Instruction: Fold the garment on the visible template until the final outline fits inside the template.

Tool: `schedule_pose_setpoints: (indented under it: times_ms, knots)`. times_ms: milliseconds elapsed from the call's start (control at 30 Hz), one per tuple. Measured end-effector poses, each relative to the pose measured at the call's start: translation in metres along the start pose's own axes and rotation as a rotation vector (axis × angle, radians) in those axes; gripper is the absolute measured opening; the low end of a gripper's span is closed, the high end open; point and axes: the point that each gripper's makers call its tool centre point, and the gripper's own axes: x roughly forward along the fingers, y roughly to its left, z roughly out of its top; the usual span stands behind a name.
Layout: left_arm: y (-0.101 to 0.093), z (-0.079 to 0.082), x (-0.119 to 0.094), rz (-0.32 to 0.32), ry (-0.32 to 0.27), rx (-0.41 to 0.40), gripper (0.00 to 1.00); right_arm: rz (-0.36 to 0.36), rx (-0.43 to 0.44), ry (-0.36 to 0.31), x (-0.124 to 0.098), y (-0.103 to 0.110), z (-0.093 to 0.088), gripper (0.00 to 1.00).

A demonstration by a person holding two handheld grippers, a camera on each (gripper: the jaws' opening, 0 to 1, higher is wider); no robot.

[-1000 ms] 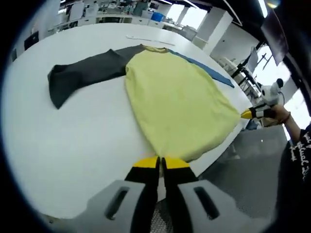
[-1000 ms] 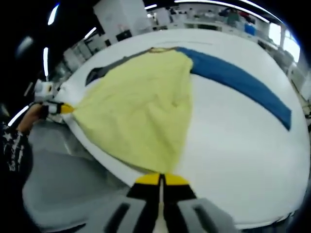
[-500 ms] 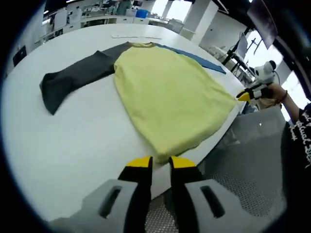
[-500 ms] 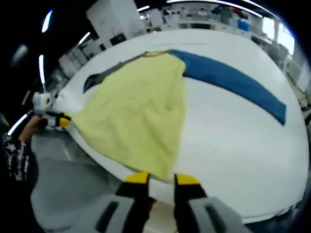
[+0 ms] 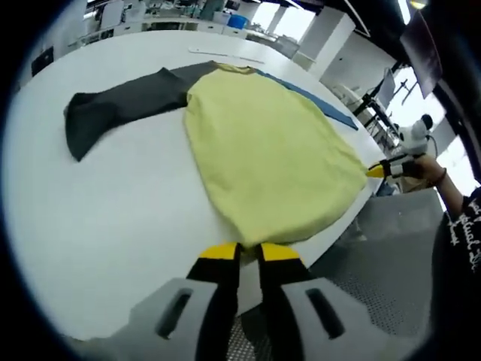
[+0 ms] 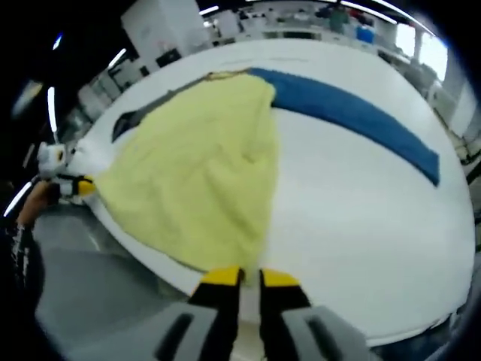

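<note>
A garment lies flat on the white table (image 5: 113, 218). It has a yellow body (image 5: 263, 150), a dark grey sleeve (image 5: 120, 109) and a blue sleeve (image 5: 319, 105). My left gripper (image 5: 249, 253) is at the near hem by the table edge, its jaws a narrow gap apart with the hem's edge at their tips. In the right gripper view the yellow body (image 6: 203, 165) and blue sleeve (image 6: 353, 116) spread away from my right gripper (image 6: 250, 277). That gripper also stands narrowly open at the hem's other corner. Each gripper appears in the other's view: right gripper (image 5: 379, 170), left gripper (image 6: 79, 186).
A thin white strip (image 5: 225, 54) lies on the table beyond the collar. The table edge runs just under both grippers, with grey floor (image 5: 391, 256) below. A person's hand and dark sleeve (image 5: 455, 210) are at the side. Desks and windows fill the background.
A second ago both grippers were shut on the hem. They opened wide half a second ago. Their jaws have now narrowed again at the hem, and the garment has stayed flat.
</note>
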Motion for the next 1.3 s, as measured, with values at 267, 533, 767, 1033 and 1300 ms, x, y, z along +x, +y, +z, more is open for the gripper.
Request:
schedule_pose_setpoints:
  times_ms: [267,533,767,1033,1300]
  knots:
    - [-0.007,0.006,0.003,-0.015,-0.013,0.005,0.02,0.003,-0.007,-0.008,0.002,0.001,0.000,0.00]
    - [-0.009,0.001,-0.010,-0.028,0.008,-0.055,0.01,0.025,-0.006,-0.020,-0.006,0.004,0.003,0.00]
    - [-0.007,-0.013,-0.014,-0.006,0.074,-0.137,0.01,0.036,-0.002,-0.031,-0.014,0.004,0.008,0.00]
    - [-0.009,-0.022,-0.014,0.014,0.140,-0.211,0.01,0.010,-0.022,-0.009,-0.009,0.004,0.001,0.00]
    - [0.000,-0.029,-0.012,0.071,0.167,-0.191,0.01,0.000,-0.002,-0.005,-0.005,0.003,-0.003,0.00]
